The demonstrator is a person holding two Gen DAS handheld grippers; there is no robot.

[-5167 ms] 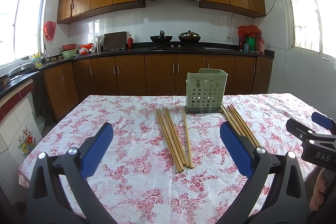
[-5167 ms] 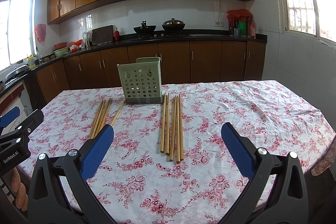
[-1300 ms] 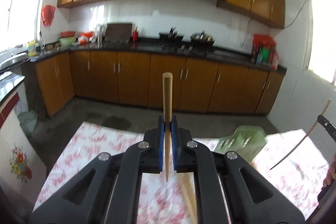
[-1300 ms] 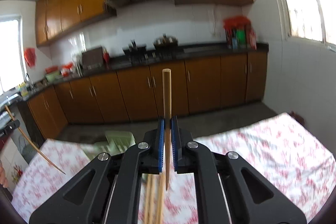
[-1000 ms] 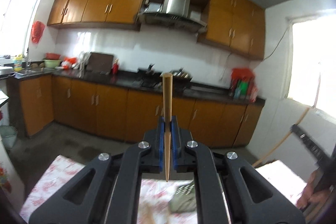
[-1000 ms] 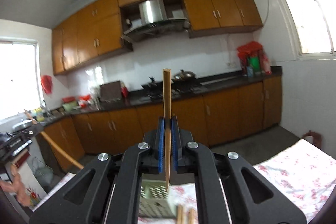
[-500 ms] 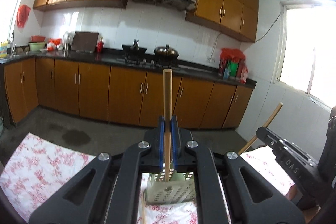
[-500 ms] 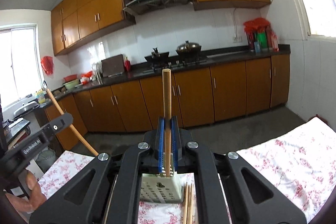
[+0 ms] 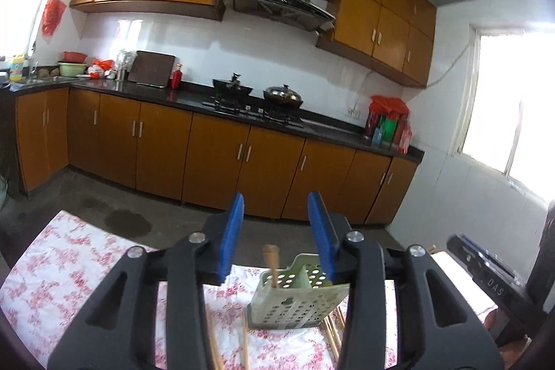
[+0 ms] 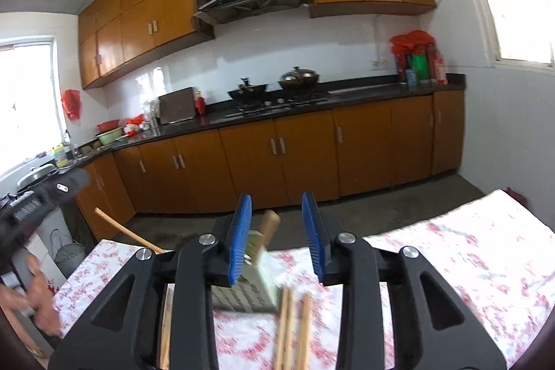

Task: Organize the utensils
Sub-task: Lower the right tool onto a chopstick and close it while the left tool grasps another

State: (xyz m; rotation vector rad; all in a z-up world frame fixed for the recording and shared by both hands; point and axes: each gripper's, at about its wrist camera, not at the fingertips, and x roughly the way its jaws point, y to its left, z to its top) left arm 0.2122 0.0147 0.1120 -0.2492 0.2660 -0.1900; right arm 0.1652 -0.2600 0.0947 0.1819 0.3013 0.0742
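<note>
Hovering over the worktop [image 9: 52, 283], both tongs stand parted, their blue pads having just been spreading, nothing pinched between them.

Left tongs [image 9: 275, 231]: a chopstick [image 9: 271, 266] shows in the gap between the pads, free of both, standing upright with its lower end inside the green perforated holder [image 9: 298, 304]. Holder sits just below and beyond the tips, slightly toward the right pad. More loose chopsticks [image 9: 244, 345] lie flat on the floral cloth beneath the tongs, on either side of the holder.

Right tongs [image 10: 277, 234]: a second chopstick [image 10: 267, 233] sits in the gap, tilted, touching neither pad as far as the blur allows, its lower end going into the holder [image 10: 253, 293] directly under the tips. A bundle of chopsticks on the cloth [image 10: 293, 328] lies just right of the holder, below the right pad.

Off to that camera's left, the other tool and a person's hand [image 10: 40, 300] are visible, motion-blurred.
</note>
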